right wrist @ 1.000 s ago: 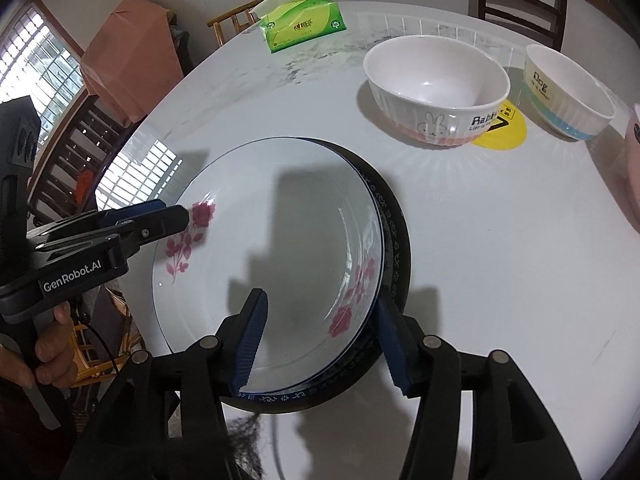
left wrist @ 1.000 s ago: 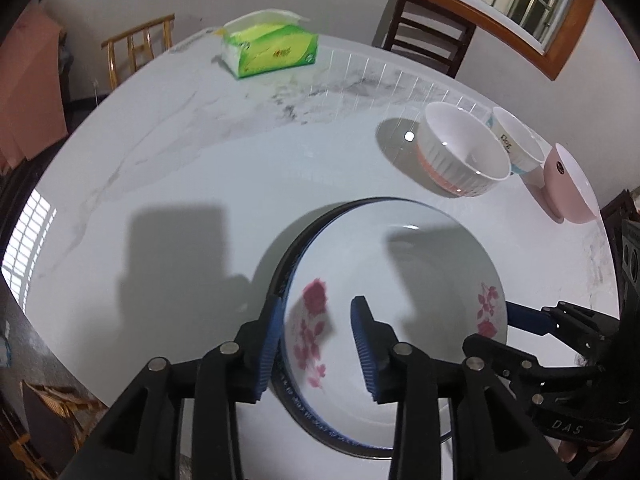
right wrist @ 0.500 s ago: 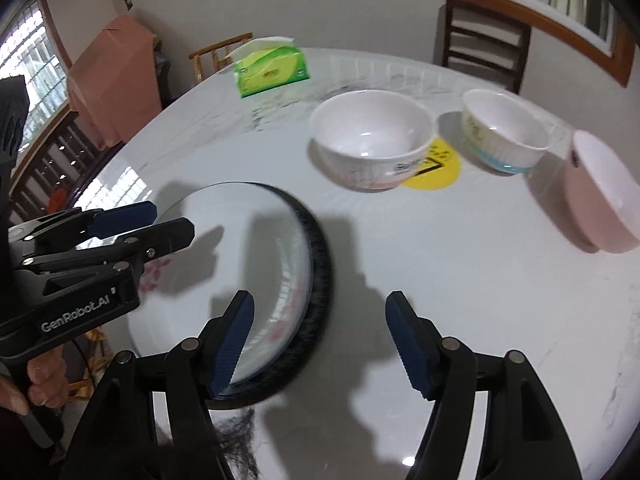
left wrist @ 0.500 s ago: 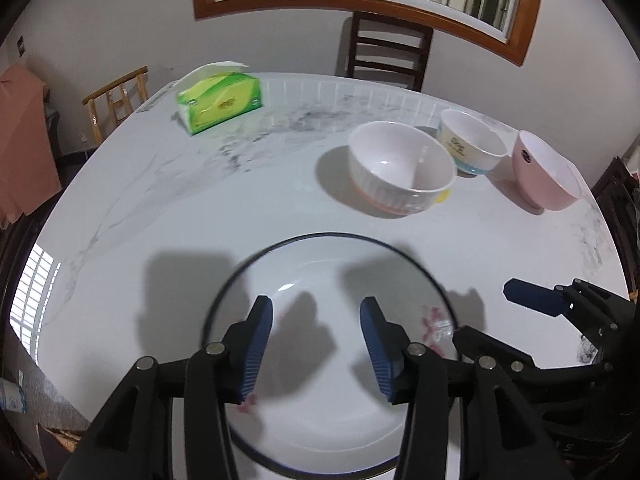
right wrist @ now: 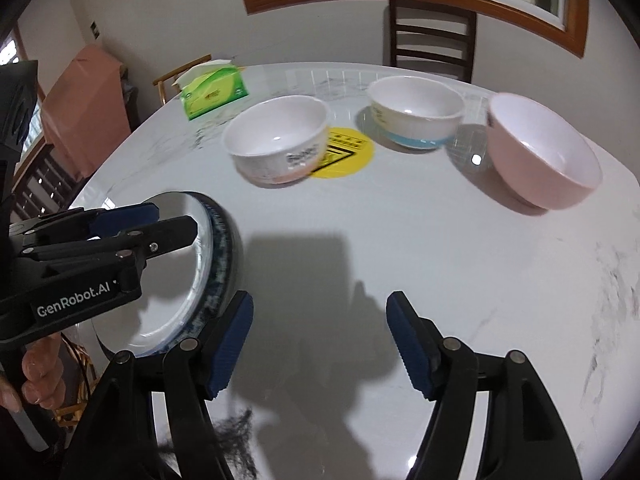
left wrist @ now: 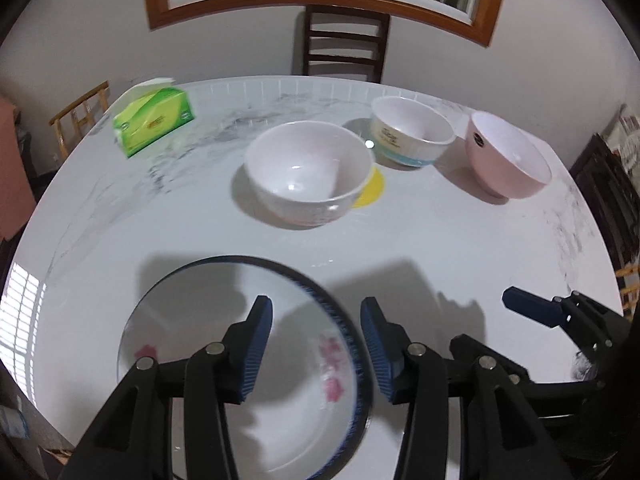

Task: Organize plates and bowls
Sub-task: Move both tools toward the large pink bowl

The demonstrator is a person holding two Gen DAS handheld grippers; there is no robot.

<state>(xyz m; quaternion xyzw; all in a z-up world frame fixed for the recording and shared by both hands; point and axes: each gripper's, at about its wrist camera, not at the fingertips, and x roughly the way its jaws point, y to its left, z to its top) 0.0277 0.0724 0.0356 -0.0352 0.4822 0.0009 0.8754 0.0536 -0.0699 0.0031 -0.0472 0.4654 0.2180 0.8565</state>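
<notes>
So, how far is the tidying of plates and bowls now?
Done: the flowered plate sits inside the dark-rimmed plate, stacked near the table edge. In hand: nothing; the left claw and right claw are both open and empty. Left: the white bowl, the blue-banded bowl and the pink bowl stand apart, unstacked.

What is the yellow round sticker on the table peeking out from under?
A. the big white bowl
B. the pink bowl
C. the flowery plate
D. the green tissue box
A: the yellow sticker lies on the table right beside the big white bowl, partly hidden behind it, well apart from the other things.
</notes>
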